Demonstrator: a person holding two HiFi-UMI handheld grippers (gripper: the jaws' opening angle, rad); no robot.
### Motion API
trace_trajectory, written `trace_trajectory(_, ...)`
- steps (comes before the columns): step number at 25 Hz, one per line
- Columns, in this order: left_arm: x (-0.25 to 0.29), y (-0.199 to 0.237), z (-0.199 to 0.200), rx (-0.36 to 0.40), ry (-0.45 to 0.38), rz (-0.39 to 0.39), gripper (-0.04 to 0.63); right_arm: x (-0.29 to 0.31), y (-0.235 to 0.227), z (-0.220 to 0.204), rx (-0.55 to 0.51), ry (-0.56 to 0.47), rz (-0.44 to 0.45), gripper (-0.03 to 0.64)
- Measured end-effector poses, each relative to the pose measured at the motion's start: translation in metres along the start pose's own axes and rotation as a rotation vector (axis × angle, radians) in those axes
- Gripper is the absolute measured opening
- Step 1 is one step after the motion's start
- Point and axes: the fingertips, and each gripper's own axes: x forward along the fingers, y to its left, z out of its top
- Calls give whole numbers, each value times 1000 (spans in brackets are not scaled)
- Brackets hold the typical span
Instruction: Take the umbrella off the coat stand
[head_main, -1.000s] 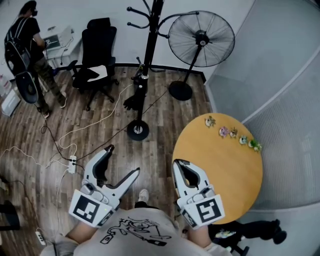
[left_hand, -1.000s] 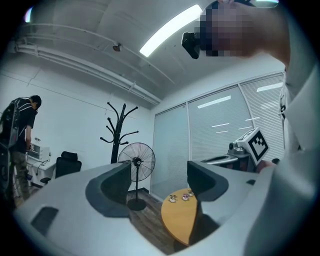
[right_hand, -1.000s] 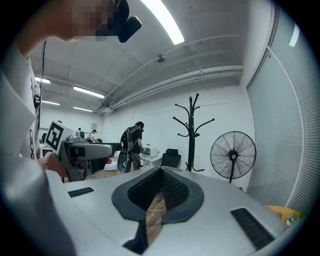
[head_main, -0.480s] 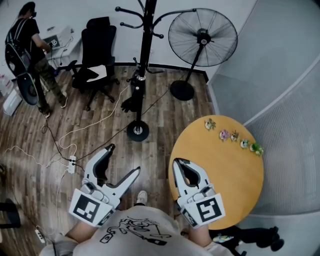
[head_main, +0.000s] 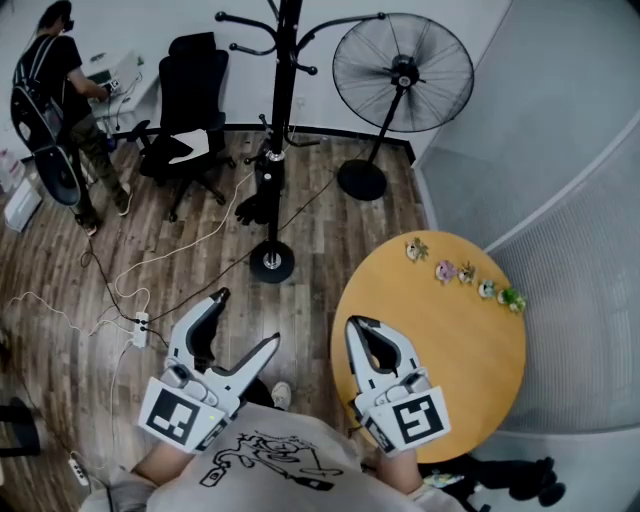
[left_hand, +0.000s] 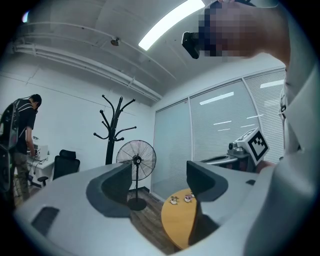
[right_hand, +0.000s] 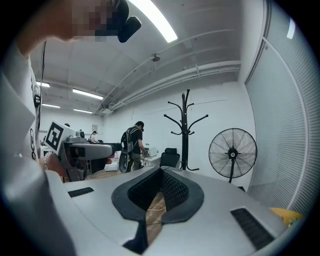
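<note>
Both claws held low, well apart from the coat stand

The left claw (head_main: 244, 322) is released, its jaws spread wide with only floor and room showing between them; the right claw (head_main: 360, 332) is clenched on nothing, its jaws meeting at the tips; the black coat stand (head_main: 284, 110) rises from a round base on the wooden floor (head_main: 150, 230), well ahead of both claws; the dark folded umbrella (head_main: 267, 182) hangs against the stand's pole, low down above the base; a pedestal fan (head_main: 403, 72) stands just to the stand's right; an office chair (head_main: 186, 112) and a person (head_main: 55, 90) are at its left; small figurines (head_main: 465, 272) line the far edge of the round yellow desk (head_main: 440, 350) beside the right claw.
</note>
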Motion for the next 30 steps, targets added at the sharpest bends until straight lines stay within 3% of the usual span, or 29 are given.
trace_trajectory(30, 59, 55, 2, -6, -20, 2, 336, 67, -39, 12, -12, -9, -1, 17)
